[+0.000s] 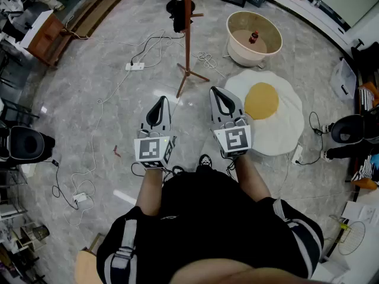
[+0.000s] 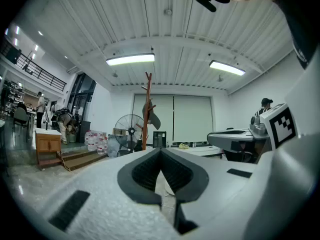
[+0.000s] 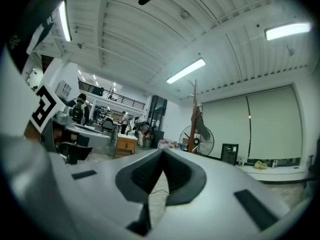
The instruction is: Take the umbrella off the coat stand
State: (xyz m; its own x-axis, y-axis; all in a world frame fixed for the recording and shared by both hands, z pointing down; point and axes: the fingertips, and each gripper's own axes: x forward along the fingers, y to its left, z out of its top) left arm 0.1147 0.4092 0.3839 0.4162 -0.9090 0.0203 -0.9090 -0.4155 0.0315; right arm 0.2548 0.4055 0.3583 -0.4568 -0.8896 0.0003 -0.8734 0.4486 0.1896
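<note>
**Head view:** A person in a black shirt holds the left claw (image 1: 160, 104) and the right claw (image 1: 221, 96) side by side and level. Both point across the grey floor (image 1: 89, 117) at the wooden coat stand (image 1: 187, 40) near the floor's far edge. The black umbrella (image 1: 177, 13) hangs folded on the stand, well apart from both claws. A fried-egg rug (image 1: 284, 129) lies right of the stand's feet, with a round tub (image 1: 235, 51) beyond it.

**Left gripper view:** The left claw (image 2: 161, 153) is clenched on nothing. The coat stand (image 2: 148, 96) rises ahead with the umbrella (image 2: 153, 118) on it and a fan (image 2: 129, 130) beside it.

**Right gripper view:** The right claw (image 3: 162, 153) is likewise clenched and empty, facing the coat stand (image 3: 194, 96) and the umbrella (image 3: 203, 127).
</note>
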